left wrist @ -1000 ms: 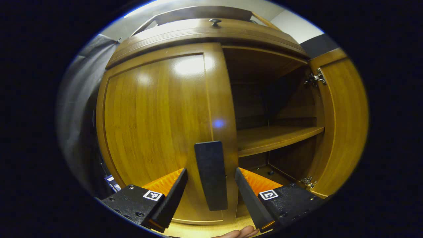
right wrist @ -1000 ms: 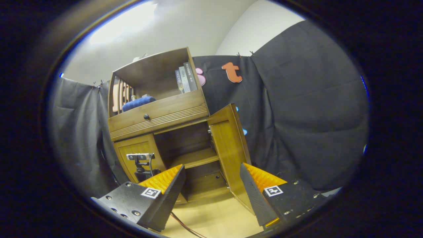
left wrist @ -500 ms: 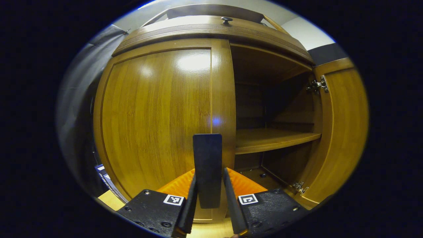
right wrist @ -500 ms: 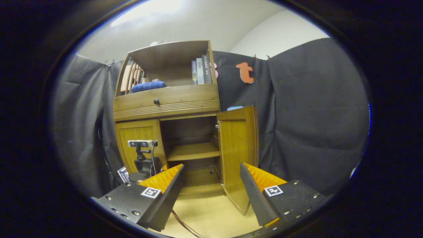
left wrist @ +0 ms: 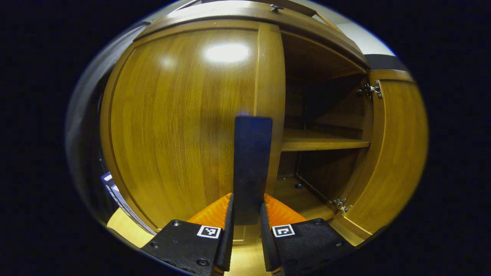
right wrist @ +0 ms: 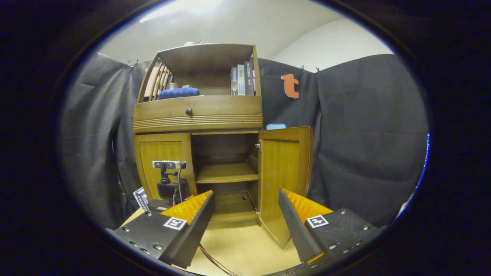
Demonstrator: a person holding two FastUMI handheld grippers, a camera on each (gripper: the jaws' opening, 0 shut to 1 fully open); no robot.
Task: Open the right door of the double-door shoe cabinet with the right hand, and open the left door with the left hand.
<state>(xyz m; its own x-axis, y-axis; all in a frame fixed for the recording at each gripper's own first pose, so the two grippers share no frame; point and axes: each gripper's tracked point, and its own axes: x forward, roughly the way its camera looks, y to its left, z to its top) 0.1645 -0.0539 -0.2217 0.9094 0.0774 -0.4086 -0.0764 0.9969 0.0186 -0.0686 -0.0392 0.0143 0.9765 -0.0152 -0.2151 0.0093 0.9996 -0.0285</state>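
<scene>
In the left gripper view, the left gripper (left wrist: pixel 245 245) sits low against the cabinet (left wrist: pixel 238 11) front, its fingers pinching the dark flat handle (left wrist: pixel 251 168) that stands upright at the inner edge of the left door (left wrist: pixel 180 115); the grip is taken at the handle's lower end, probably so that a pull swings the door away from its hinge side at the far left; the door itself looks shut or barely moved, its panel flush under the cabinet's top rail; beside it the right door (left wrist: pixel 399 145) stands wide open on its hinges (left wrist: pixel 369 89), showing a shelf (left wrist: pixel 322 143) and the dark floor of the cabinet below; nothing lies between the left door and the wooden floor (left wrist: pixel 126 230) in front, though a small printed card (left wrist: pixel 111 184) leans near the door's lower left corner and may sit close to the swing. In the right gripper view, the right gripper (right wrist: pixel 245 226) is held well back from the cabinet (right wrist: pixel 197 113), fingers spread and empty, which suits a hand whose door is done and keeps it out of the way; the right door (right wrist: pixel 282 172) hangs open at the cabinet's right edge; the left door (right wrist: pixel 163 161) is closed, with the left gripper (right wrist: pixel 168 184) and its camera mast in front of it; books (right wrist: pixel 241 80) and a blue cushion (right wrist: pixel 178 93) rest on the upper shelf, a knob (right wrist: pixel 188 111) marks the drawer, and black cloth (right wrist: pixel 364 134) hangs behind.
</scene>
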